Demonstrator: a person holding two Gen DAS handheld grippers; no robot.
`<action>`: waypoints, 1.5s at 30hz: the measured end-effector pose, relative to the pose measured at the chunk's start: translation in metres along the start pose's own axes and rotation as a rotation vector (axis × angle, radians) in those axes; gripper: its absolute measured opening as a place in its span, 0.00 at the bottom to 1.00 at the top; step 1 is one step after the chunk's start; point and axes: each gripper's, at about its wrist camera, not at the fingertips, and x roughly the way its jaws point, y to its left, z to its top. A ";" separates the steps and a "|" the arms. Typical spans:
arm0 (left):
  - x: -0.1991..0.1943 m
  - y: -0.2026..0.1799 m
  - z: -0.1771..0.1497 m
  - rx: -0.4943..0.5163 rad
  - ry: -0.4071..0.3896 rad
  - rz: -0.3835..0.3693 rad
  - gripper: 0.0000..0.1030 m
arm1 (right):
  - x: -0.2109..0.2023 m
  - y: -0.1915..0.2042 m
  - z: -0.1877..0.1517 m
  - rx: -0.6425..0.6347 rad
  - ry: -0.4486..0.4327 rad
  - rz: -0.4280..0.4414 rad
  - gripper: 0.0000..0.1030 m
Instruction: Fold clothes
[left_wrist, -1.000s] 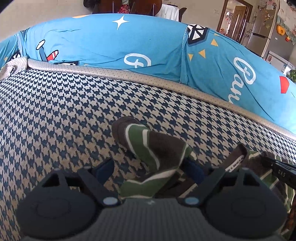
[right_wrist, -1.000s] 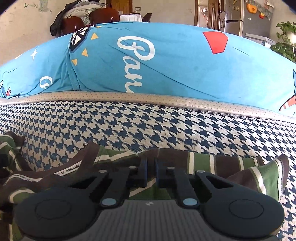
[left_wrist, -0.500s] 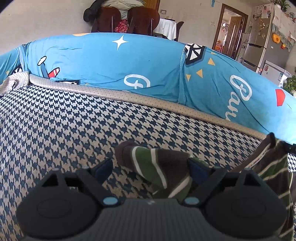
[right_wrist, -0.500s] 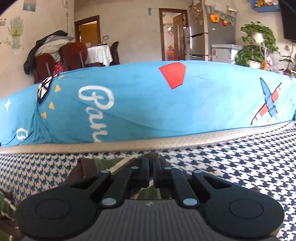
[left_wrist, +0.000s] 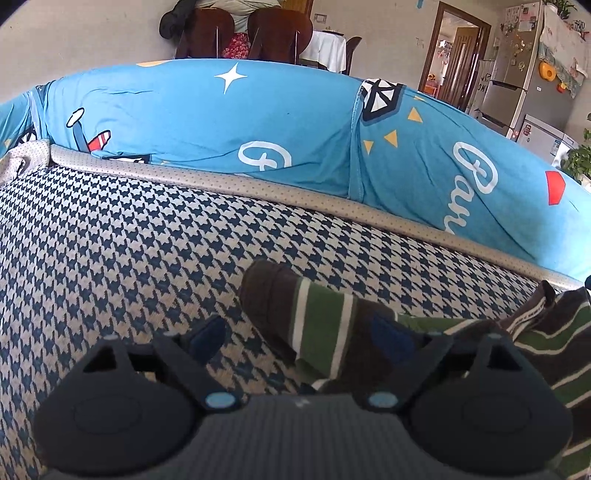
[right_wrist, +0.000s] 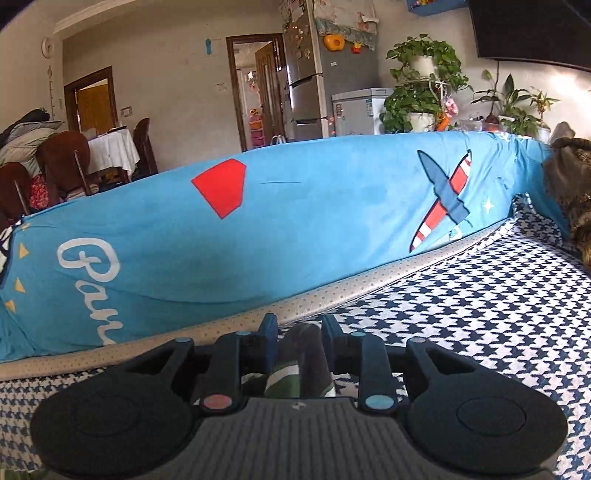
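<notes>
A brown, green and white striped garment (left_wrist: 325, 325) lies on the houndstooth seat (left_wrist: 129, 251). Its sleeve end points up-left between the fingers of my left gripper (left_wrist: 299, 336), which is open and not gripping; the body of the garment trails off right. In the right wrist view my right gripper (right_wrist: 299, 334) has its jaws partly apart with a blurred bit of the striped garment (right_wrist: 299, 365) between them, raised above the seat (right_wrist: 498, 325). I cannot see whether the pads press the cloth.
A blue printed backrest cover (left_wrist: 258, 129) runs along the back of the seat, also in the right wrist view (right_wrist: 295, 229). A brown furry thing (right_wrist: 569, 199) sits at the far right. Chairs, fridge and plants stand behind.
My right gripper has lifted and swung right, and its jaws went from shut to partly apart. The left gripper rose slightly and the sleeve lies flatter.
</notes>
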 end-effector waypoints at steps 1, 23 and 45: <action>0.000 0.000 0.000 0.000 0.001 0.001 0.87 | -0.001 0.003 -0.002 -0.003 0.023 0.034 0.26; 0.000 0.002 0.002 0.004 0.008 0.012 0.91 | -0.052 0.077 -0.074 -0.061 0.425 0.517 0.47; -0.005 -0.002 0.000 0.041 0.024 -0.045 0.92 | -0.022 0.119 -0.053 -0.066 0.256 0.555 0.08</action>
